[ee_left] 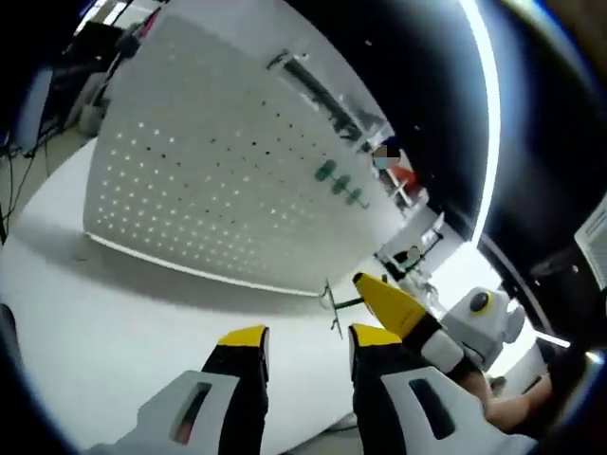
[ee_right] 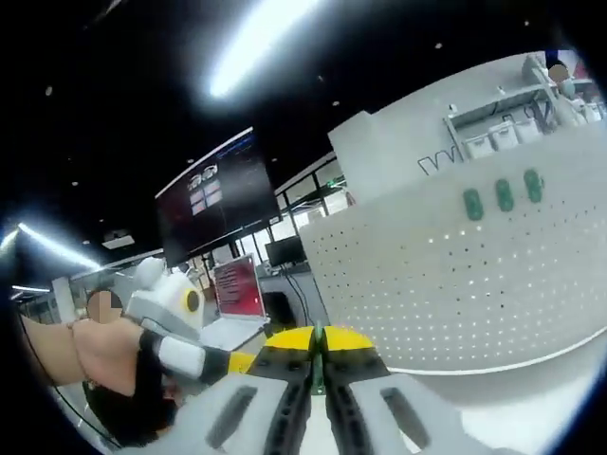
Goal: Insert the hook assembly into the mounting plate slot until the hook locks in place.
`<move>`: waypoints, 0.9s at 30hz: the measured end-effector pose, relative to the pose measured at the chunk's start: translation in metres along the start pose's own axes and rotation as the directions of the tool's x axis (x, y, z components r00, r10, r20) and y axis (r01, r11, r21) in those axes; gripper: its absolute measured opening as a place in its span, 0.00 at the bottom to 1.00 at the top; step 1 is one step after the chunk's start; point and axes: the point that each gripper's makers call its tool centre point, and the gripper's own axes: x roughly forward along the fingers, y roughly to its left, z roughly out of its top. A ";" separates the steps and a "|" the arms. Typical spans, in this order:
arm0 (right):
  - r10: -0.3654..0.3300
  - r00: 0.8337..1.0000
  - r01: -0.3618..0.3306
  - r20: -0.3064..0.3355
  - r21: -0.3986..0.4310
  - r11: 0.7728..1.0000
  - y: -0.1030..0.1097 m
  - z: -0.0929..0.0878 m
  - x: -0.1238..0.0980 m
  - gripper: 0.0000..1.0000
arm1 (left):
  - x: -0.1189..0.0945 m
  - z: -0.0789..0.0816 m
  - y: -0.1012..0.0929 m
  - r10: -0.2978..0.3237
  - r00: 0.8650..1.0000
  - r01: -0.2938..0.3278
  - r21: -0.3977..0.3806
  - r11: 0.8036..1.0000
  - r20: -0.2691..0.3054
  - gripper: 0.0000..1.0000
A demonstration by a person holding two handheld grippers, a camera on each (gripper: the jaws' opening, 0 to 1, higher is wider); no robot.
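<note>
The white perforated mounting plate (ee_left: 218, 161) stands upright on a white table (ee_left: 104, 322), with three green hooks (ee_left: 338, 182) hung high on it. In the left gripper view my left gripper (ee_left: 308, 336) is open, nothing between its yellow tips. My right gripper (ee_left: 377, 292) comes in from the right, holding a thin green hook assembly (ee_left: 334, 305) near the plate's lower corner. In the right gripper view my right gripper (ee_right: 321, 341) is shut on the green hook assembly (ee_right: 321, 382). The plate (ee_right: 455, 275) and its green hooks (ee_right: 503, 194) lie to the right, and the left gripper (ee_right: 239, 360) reaches in from the left.
A person's hand (ee_right: 95, 355) holds the left gripper. A dark wall screen (ee_right: 204, 204) and a laptop (ee_right: 237, 286) stand behind. Shelving with white bins (ee_right: 503, 128) rises beyond the plate. The table's curved edge (ee_left: 57, 180) runs to the left of the plate.
</note>
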 end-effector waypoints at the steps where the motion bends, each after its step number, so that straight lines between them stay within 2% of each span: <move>1: 0.009 1.000 -0.009 0.003 -0.004 1.000 0.003 0.001 0.000 0.00 | 0.001 0.000 -0.002 -0.010 1.000 0.010 -0.007 1.000 0.003 0.27; 7: 0.015 0.999 -0.015 0.032 -0.016 1.000 0.010 0.008 0.001 0.00 | 0.005 0.000 -0.013 -0.070 0.997 0.072 -0.093 0.993 0.025 0.21; 14: 0.021 0.999 -0.020 0.042 -0.022 1.000 0.016 0.008 0.000 0.00 | 0.006 0.000 -0.020 -0.109 0.993 0.114 -0.134 0.984 0.044 0.11; 18: 0.023 0.999 -0.021 0.044 -0.037 0.999 0.019 0.008 0.000 0.00 | 0.006 0.000 -0.025 -0.136 0.990 0.142 -0.147 0.979 0.048 0.05; 27: 0.032 0.998 -0.028 0.049 -0.096 0.995 0.024 0.010 -0.002 0.00 | 0.005 0.000 -0.027 -0.147 0.988 0.152 -0.149 0.977 0.049 0.03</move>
